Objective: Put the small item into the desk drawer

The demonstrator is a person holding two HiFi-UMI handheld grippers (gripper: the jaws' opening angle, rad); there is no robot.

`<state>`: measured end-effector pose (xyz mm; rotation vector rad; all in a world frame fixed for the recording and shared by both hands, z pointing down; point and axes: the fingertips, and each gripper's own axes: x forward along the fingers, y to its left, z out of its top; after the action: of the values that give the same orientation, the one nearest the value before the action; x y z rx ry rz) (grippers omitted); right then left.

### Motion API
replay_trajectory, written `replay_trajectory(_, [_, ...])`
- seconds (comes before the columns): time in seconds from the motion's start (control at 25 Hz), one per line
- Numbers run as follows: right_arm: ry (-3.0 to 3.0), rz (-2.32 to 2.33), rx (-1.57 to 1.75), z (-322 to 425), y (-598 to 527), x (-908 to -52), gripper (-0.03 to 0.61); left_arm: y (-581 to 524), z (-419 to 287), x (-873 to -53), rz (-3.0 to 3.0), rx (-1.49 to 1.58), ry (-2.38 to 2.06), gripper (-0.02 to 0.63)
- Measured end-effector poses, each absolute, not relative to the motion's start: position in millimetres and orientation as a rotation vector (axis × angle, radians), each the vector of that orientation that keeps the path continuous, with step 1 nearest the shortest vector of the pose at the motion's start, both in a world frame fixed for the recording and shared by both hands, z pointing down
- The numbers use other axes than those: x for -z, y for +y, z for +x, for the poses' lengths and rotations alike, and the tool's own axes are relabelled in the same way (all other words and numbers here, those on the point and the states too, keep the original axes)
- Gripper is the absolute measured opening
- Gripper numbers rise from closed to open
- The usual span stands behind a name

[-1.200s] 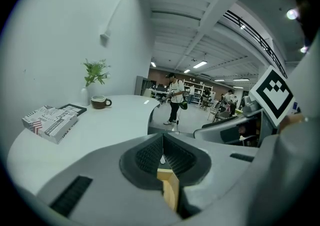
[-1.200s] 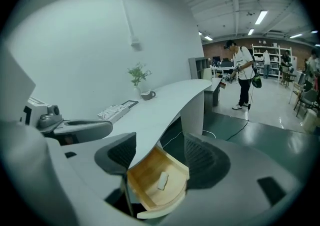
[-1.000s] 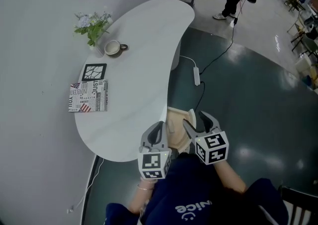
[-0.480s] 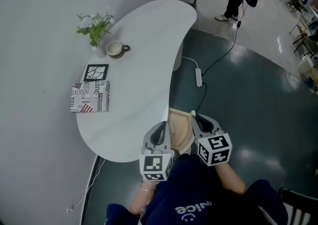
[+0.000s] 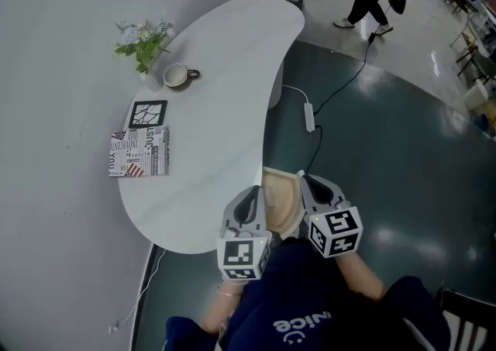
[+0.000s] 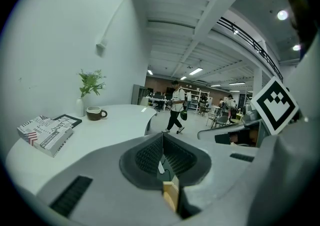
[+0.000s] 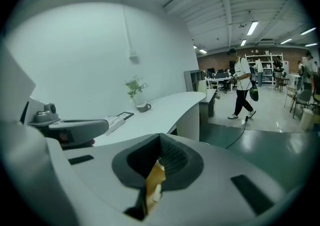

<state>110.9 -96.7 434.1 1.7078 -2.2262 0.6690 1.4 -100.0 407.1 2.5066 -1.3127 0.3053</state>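
A: Claw states?
B: Jaws of left gripper (image 5: 253, 190) seen together. Jaws of right gripper (image 5: 304, 180) just closed, with nothing made out between them.
A: Task things?
B: The drawer (image 5: 280, 199) is recorded open at lower centre, between both grippers. The small item is not discernible.

Colour reference, as seen from my position:

- Desk (image 5: 225, 109): plain white top.
- Floor (image 5: 387, 156): glossy dark teal.
- Drawer (image 5: 279, 201): pale tan wood.
- Mug (image 5: 177, 74): brown outside, cream inside.
- Plant (image 5: 143, 38): green leaves, pale blue flowers.
- Coaster (image 5: 147, 113): black, with white crack-like lines.
- Booklet (image 5: 139, 150): black-and-white lettering, with red, white and blue stars-and-stripes patches.
- My left gripper (image 5: 253, 193) and right gripper (image 5: 306, 184): grey shells, dark grey ribbed pads. Each has a white cube with black square markers.
- My clothing (image 5: 302, 303): dark navy.
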Motion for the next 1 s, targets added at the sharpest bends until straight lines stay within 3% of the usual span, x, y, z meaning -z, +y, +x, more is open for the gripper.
replay_trajectory(1.0, [-2.229,1.677,-0.587,101.7,-100.7,-436.1,0.006,-106.3,-6.0,-422.7,2.484,-0.329,-1.3,0.006])
